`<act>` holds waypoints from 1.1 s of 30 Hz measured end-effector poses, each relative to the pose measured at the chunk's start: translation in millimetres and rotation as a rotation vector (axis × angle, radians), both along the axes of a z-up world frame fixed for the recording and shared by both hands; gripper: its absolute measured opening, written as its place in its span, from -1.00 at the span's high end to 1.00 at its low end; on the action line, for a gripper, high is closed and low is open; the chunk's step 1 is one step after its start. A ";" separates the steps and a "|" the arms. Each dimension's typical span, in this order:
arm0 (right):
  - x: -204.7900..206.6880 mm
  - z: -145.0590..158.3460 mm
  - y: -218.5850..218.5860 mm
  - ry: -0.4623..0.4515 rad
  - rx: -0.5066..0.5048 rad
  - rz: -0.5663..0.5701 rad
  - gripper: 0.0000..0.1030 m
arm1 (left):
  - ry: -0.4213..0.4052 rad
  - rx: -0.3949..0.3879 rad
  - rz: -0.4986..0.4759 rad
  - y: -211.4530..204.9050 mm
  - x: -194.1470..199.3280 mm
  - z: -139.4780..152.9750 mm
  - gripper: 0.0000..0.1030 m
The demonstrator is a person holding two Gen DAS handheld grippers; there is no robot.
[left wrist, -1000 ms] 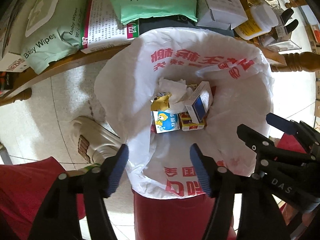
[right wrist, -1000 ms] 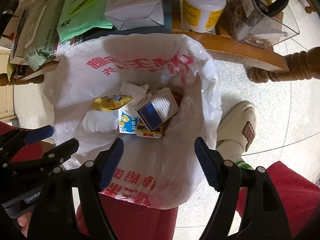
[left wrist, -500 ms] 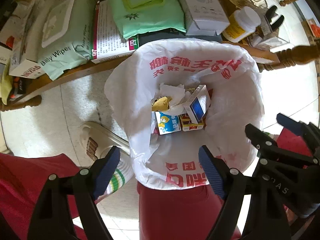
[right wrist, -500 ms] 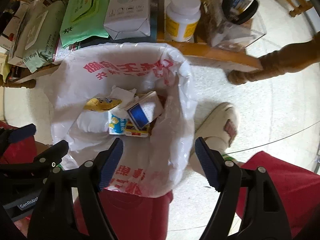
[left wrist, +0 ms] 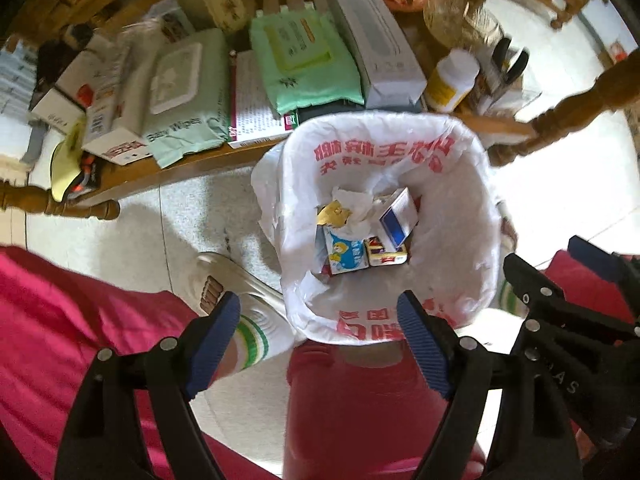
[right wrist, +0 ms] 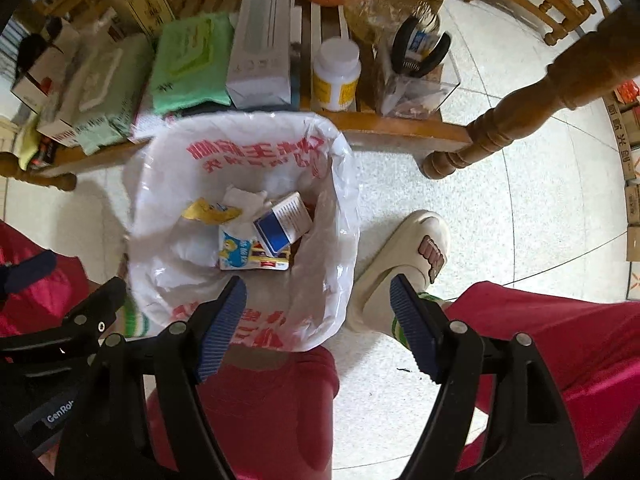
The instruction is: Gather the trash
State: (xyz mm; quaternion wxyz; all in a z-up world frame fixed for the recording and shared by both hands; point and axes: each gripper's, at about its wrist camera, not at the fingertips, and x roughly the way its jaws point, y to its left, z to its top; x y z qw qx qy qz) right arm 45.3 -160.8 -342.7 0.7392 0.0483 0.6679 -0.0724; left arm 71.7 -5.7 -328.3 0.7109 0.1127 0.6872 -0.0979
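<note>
1. The left gripper (left wrist: 318,334) points straight down over the red bin's (left wrist: 360,412) near rim; its jaws have just been widening and hold nothing.
2. The right gripper (right wrist: 318,326) hangs beside it, jaws wide and empty.
3. Trash lies at the bottom of the white liner bag (left wrist: 452,216): a blue-and-white carton (left wrist: 398,216), crumpled tissue (left wrist: 354,210), a small milk box (left wrist: 346,250).

Bin (left wrist: 360,400): lower centre of the left wrist view, bag (left wrist: 460,240) lining it.
In the bag: box (left wrist: 398,216) atop carton (left wrist: 346,254), tissue (left wrist: 356,204) behind them.
Shelf (left wrist: 168,168): upper frame, wipes pack (left wrist: 180,96) left of bottle (left wrist: 452,80).
Slipper (right wrist: 404,264): right of the bag in the right wrist view.
</note>
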 end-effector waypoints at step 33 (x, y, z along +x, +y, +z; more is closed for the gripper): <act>-121.8 336.6 1.7 -0.878 -0.199 -0.119 -0.73 | -0.887 -0.244 0.120 30.7 -104.3 338.8 -0.85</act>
